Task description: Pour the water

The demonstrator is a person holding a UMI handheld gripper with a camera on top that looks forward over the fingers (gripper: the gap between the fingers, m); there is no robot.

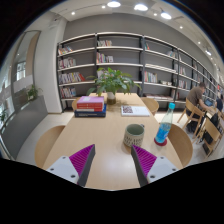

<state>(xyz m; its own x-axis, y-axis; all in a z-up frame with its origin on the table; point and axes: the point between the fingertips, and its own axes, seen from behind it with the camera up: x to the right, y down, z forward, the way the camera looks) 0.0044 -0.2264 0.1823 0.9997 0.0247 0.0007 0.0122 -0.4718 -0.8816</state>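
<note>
Fingers (112, 165) apart, holding nothing, low over the near edge of the desk (100, 135). Green cup (133, 136) standing just ahead, slightly right of the gap; blue bottle (165, 124) upright beyond it, further right toward the desk's right edge, likely the first reach

From my remote seat I can't read a single word, number or brand here. The stack of books (90, 104) on the table (100, 140) shows coloured covers and spines, but any titles on them are too small to make out. The magazine (135, 110) lying beyond the cup (133, 136) has a printed cover whose lettering I can't resolve. The blue bottle (164, 127) shows no label I can read. The books on the shelves (120, 60) along the back wall show only as bands of colour.
</note>
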